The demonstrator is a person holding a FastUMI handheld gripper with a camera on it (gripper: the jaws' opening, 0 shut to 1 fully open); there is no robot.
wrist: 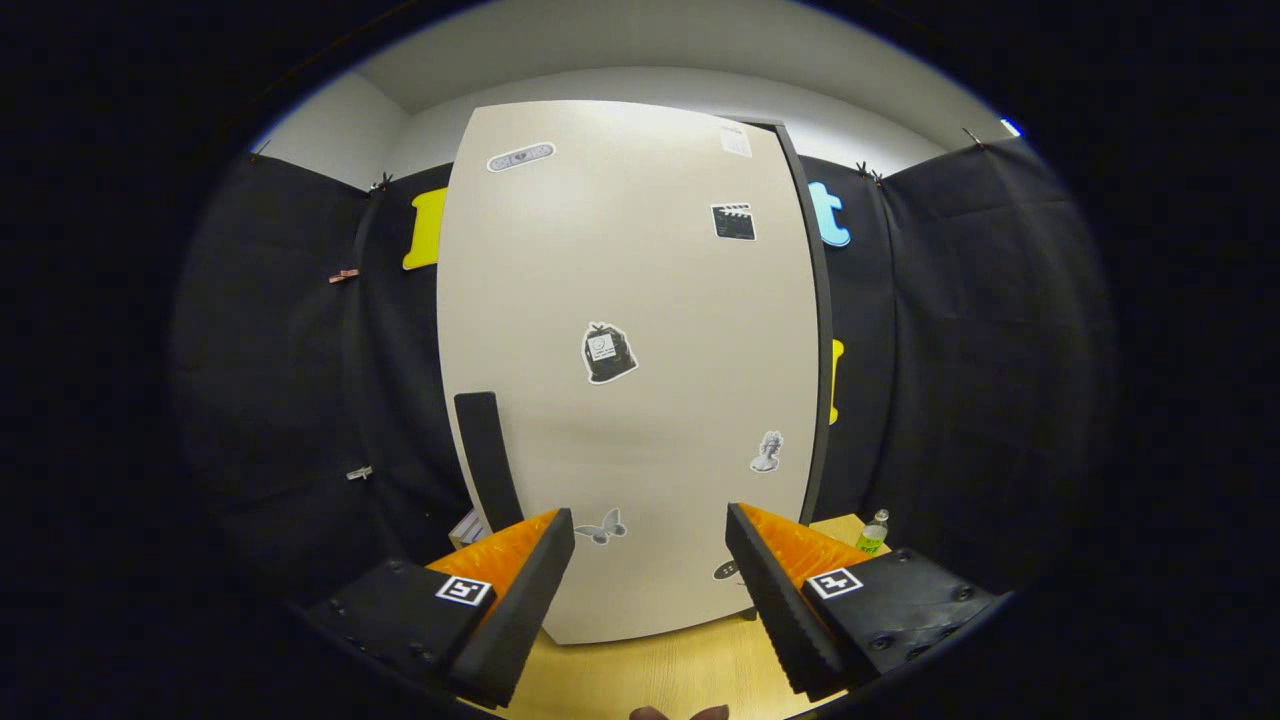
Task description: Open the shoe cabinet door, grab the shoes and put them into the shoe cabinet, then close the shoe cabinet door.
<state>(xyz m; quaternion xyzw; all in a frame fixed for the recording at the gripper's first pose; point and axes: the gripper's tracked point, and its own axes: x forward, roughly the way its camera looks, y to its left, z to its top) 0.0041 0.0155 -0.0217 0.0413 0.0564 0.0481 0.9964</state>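
A tall shoe cabinet stands upright on a pale wooden floor, seen from close in front. Its cream-white door is closed flat against the body, whose dark edge shows down the right side. A long black handle runs vertically near the door's lower left edge. Small black-and-white stickers dot the door: an oval one near the top left, a clapperboard at upper right, a dark bag shape in the middle, a small figure lower right, and a butterfly near the bottom.

The gripper hangs just in front of the door's lower part with its two fingers spread wide apart, holding nothing. The butterfly sticker and the door's bottom edge lie in the gap between them. The handle sits just above the left finger, not touching it.

Black cloth drapes the booth walls on both sides of the cabinet, clipped at the top, with a plain white wall above. A clear bottle with a green label stands on the floor to the cabinet's right, just beyond the right finger. A small pale object rests by the cabinet's lower left corner; I cannot tell what it is.
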